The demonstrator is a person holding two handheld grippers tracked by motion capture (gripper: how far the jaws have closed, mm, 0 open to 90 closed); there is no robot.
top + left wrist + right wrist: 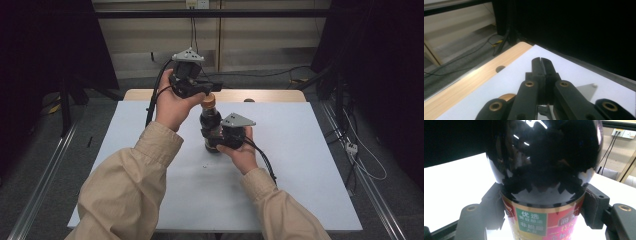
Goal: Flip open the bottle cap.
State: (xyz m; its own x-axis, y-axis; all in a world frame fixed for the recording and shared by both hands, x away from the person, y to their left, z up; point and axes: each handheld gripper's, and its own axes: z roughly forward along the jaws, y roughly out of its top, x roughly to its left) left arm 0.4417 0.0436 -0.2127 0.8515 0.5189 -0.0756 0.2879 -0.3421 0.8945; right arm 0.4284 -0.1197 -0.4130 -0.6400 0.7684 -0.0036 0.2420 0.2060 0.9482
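Dark bottle (210,125) with tan cap (208,101) stands upright at frame centre on the white table (300,165); red-green label (541,222) shows low in the right gripper view. Right claw (220,142) clamps the bottle's body from both sides. Left claw (212,89) sits just above the cap, upper centre, jaws pressed together on nothing in the left gripper view (541,65).

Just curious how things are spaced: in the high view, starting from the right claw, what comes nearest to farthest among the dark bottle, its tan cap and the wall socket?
1. Dark bottle: clamped in the right claw.
2. Tan cap: just above, atop the bottle.
3. Wall socket: far back, top edge.
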